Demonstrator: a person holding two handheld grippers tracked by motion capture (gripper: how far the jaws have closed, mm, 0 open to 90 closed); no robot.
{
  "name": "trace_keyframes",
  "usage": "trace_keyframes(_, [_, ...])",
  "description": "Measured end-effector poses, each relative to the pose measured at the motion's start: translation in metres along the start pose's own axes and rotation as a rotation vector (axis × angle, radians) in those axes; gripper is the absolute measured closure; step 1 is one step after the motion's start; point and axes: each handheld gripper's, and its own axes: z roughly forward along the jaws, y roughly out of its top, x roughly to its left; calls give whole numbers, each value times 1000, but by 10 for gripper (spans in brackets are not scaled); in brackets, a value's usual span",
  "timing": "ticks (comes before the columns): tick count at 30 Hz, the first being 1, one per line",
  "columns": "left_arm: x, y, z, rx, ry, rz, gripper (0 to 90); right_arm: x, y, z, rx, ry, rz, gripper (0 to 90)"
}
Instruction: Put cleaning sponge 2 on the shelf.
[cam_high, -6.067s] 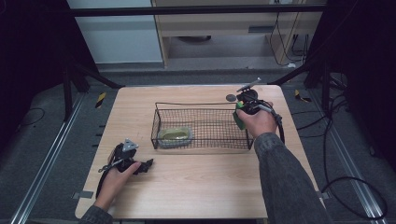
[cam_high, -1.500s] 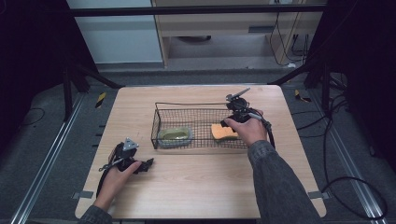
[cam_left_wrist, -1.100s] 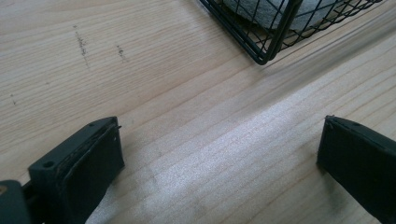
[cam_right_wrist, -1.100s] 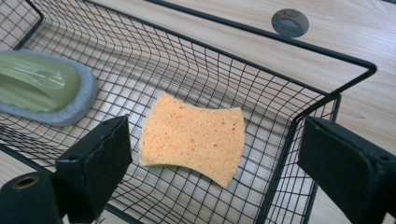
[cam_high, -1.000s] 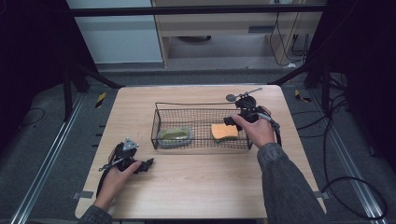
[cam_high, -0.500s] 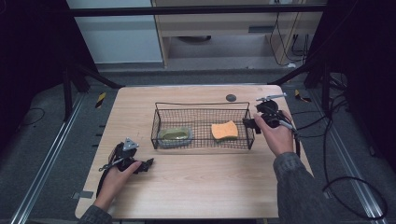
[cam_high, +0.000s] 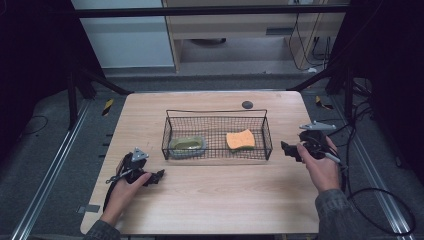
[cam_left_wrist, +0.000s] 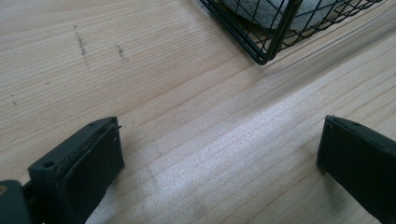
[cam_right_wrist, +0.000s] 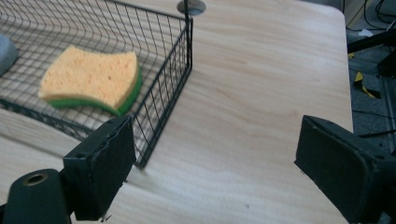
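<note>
Lying flat inside the wire basket (cam_high: 217, 131), toward its right end, the orange sponge (cam_high: 240, 139) with a green underside rests on the mesh floor, well apart from the greenish-grey pad (cam_high: 187, 144) at the basket's left end. The right tongs (cam_high: 289, 150) sit just outside the basket's right wall, above the bare bench (cam_high: 225, 195), with their jaws standing wide apart and nothing between them; the jaws have just been closing a little. In the right gripper view the sponge (cam_right_wrist: 91, 79) shows through the mesh beyond the left jaw, and the basket's near corner (cam_right_wrist: 161, 112) lies just beside that jaw, while a small dark disc (cam_right_wrist: 191, 6) sits on the bench past the basket's far corner. The left tongs (cam_high: 156, 176) rest low over the bench near its front left, jaws spread and holding nothing. In the left gripper view only wood grain lies between the jaws, and the basket's corner (cam_left_wrist: 266, 46) stands ahead of them.
</note>
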Motion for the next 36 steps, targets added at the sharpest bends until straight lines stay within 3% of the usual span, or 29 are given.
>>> trace_keyframes(7, [0, 0, 0, 0, 0, 0, 0, -6, -34, 6, 20, -1, 18, 127])
trace_keyframes(15, [0, 0, 0, 0, 0, 1, 0, -11, -62, 31, 46, -19, 50, 132])
trace_keyframes(25, [0, 0, 0, 1, 1, 2, 0, -16, -65, 52, 41, -41, 101, 133])
trace_keyframes(36, [0, 0, 0, 0, 0, 2, 0, -15, -69, 65, 59, -45, 110, 115])
